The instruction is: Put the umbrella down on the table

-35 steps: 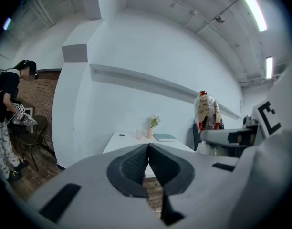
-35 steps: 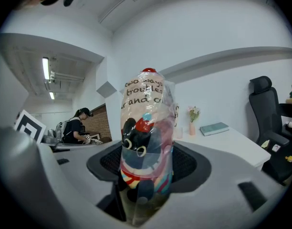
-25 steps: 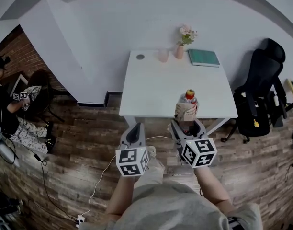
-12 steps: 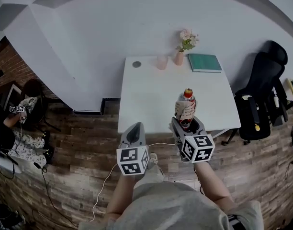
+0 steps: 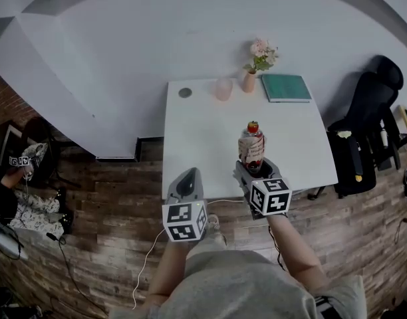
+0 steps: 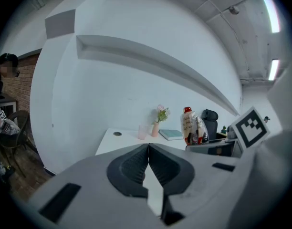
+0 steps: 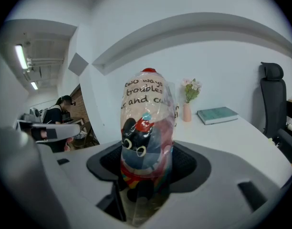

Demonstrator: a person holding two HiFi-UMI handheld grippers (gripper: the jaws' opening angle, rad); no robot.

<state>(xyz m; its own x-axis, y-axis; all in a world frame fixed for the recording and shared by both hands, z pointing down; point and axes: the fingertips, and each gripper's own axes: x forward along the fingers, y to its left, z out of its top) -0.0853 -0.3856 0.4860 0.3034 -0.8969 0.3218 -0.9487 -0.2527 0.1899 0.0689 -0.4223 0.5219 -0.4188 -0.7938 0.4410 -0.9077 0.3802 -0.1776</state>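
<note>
Head view: right tool (image 5: 255, 168) sits just right of centre, low in the frame, jaws clamped on the lower part of a folded umbrella (image 5: 251, 143). Umbrella stands upright in the jaws. It has a red cap on top and a clear wrapper with a cartoon cat and black lettering, seen best in the right gripper view. It shows against the near part of the white surface (image 5: 203, 125); cannot tell if its bottom end touches the surface. Left tool (image 5: 188, 176) is left of centre, about level with the right one, near the front edge of the surface and apart from the umbrella. Left gripper view shows its jaws pressed together with nothing between them. Left marker cube (image 5: 185, 222) and right marker cube (image 5: 270, 197) sit toward the bottom of the frame.

Far end of the surface, upper centre: small round grey disc (image 5: 185, 92) near the left corner, then a pink cup (image 5: 223, 88). Next is a pink vase (image 5: 249, 80) with pale flowers, then a green book (image 5: 286, 87) lying flat toward the right corner. All four are well apart from the umbrella.

Black office chair (image 5: 370, 128) is at the right of the frame, beside the surface. Wood-plank floor (image 5: 110, 198) runs across the lower half, with a white cable (image 5: 145, 261) trailing on it at lower left. White wall (image 5: 124, 45) fills the top. A seated person (image 5: 24, 201) is at the far left edge by a brick wall (image 5: 4, 102).
</note>
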